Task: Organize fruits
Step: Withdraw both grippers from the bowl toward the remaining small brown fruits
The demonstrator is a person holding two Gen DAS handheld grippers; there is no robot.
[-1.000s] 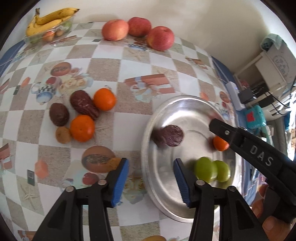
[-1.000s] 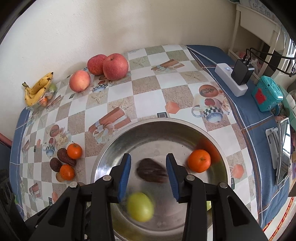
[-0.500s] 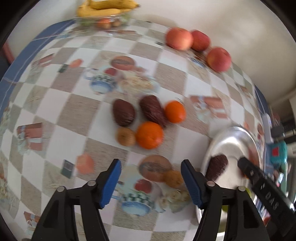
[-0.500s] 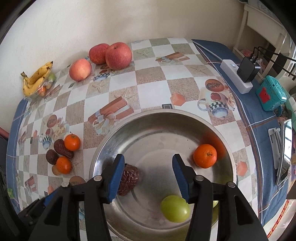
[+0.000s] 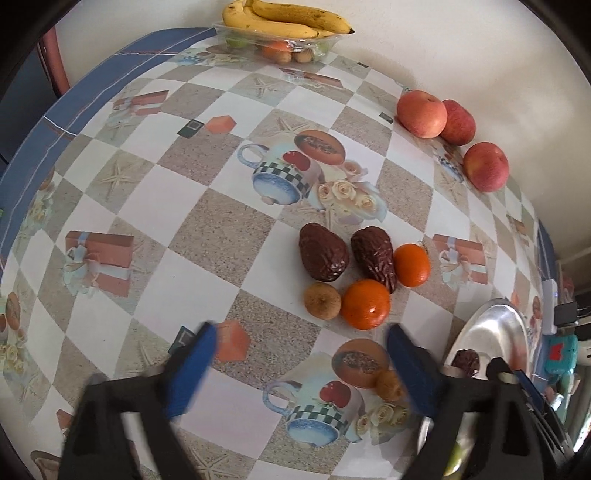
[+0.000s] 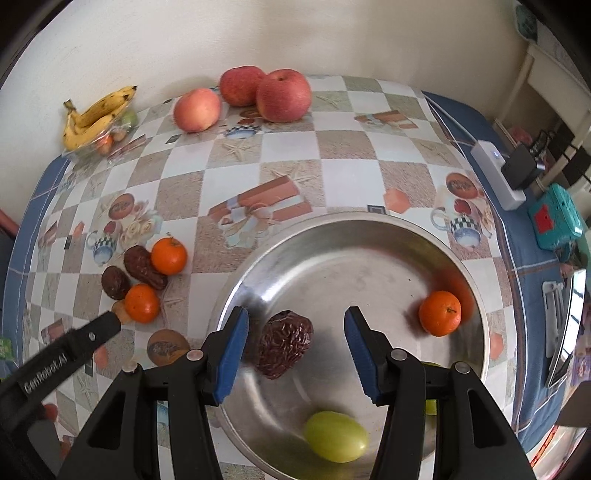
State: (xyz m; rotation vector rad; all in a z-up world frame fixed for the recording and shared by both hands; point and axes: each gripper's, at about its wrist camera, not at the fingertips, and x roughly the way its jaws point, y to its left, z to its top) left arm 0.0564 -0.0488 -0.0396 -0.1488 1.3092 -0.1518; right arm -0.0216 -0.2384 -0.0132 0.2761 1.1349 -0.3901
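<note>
My left gripper (image 5: 301,334) hangs over the tablecloth just short of a fruit cluster, its jaws opening wide with nothing between them. The cluster holds two dark wrinkled dates (image 5: 323,253), two mandarins (image 5: 365,309) and a small brown fruit (image 5: 321,304). My right gripper (image 6: 297,316) stands open above the steel bowl (image 6: 332,236). A third date (image 6: 284,343) lies on the bowl floor under the gap, untouched by the pads. The bowl also holds a mandarin (image 6: 439,313) and a green fruit (image 6: 336,435). Another green one is mostly hidden behind the right finger.
Three apples (image 5: 421,114) sit along the wall. Bananas (image 5: 288,18) lie on a clear tray of small fruit at the far corner. A power strip (image 6: 495,170), a teal box (image 6: 556,218) and a phone (image 6: 554,314) lie past the bowl on the blue cloth.
The left gripper swung from over the bowl to the fruit cluster and its jaws spread much wider. The right jaws widened, and the date that was blurred between them now rests in the bowl.
</note>
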